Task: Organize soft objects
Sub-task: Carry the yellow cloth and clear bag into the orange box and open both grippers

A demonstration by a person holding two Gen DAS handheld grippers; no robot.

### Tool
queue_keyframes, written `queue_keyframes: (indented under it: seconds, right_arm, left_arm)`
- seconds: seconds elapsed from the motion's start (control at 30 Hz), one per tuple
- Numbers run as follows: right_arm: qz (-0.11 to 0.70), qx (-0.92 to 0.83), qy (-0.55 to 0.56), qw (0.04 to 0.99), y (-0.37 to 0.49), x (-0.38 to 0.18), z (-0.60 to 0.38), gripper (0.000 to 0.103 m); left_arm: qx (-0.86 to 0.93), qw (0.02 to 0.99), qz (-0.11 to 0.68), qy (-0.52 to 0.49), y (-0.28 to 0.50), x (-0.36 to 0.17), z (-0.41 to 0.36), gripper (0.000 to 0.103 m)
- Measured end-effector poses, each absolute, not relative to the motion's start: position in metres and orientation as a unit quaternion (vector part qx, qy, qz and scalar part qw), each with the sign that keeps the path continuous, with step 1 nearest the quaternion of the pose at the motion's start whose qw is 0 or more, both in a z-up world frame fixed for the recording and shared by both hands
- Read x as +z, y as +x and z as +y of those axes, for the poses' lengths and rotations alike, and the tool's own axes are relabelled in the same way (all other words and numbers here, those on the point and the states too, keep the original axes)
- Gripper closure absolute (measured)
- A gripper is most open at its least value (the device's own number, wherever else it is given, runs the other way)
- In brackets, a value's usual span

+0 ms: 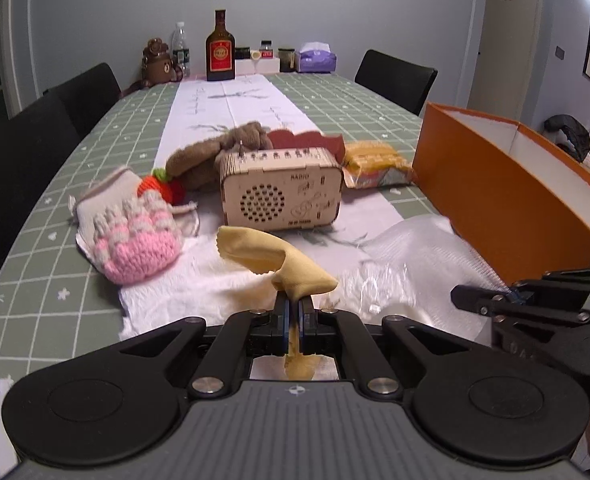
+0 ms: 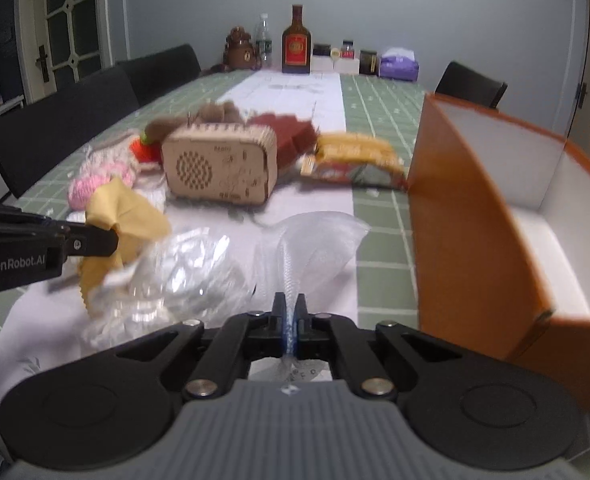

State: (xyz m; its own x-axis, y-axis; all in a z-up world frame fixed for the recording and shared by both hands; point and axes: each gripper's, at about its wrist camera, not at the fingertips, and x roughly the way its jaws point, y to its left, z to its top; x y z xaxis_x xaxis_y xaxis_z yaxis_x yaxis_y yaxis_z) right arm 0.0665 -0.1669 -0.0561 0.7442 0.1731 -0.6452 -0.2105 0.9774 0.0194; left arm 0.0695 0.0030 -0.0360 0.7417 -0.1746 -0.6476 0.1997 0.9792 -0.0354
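**Both tongs pinching soft things**

Your left tongs [image 1: 293, 303] clamp a limp yellow cloth [image 1: 279, 258]. Your right tongs [image 2: 290, 306] grip a crinkly clear bag [image 2: 311, 240] (contents blurred), on the desk [image 1: 55, 240] with the orange box [image 2: 475, 216] at 3 o'clock.

Black chairs [image 1: 395, 76] flank a long table [image 1: 55, 240] before a plain grey wall [image 1: 295, 0], a glazed door [image 2: 71, 20] at left.

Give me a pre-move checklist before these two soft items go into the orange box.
1. Left tongs shut on the yellow cloth: ok.
2. Right tongs shut on the clear plastic bag: ok.
3. Orange box open on top, with room inside: ok.
4. Wooden radio away from both tongs: ok.
5. Bag fully off the table: cannot tell.
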Motion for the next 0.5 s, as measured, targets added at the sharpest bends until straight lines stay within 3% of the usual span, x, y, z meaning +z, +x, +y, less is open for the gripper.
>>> queue_keyframes:
  seconds: [0.5]
  right_arm:
    - [0.262, 0.156, -0.035, 0.952, 0.076, 0.032, -0.201, 0.103]
  left_arm:
    - [-0.126, 0.953, 0.272, 0.03, 0.077, 0.043, -0.024, 0.099]
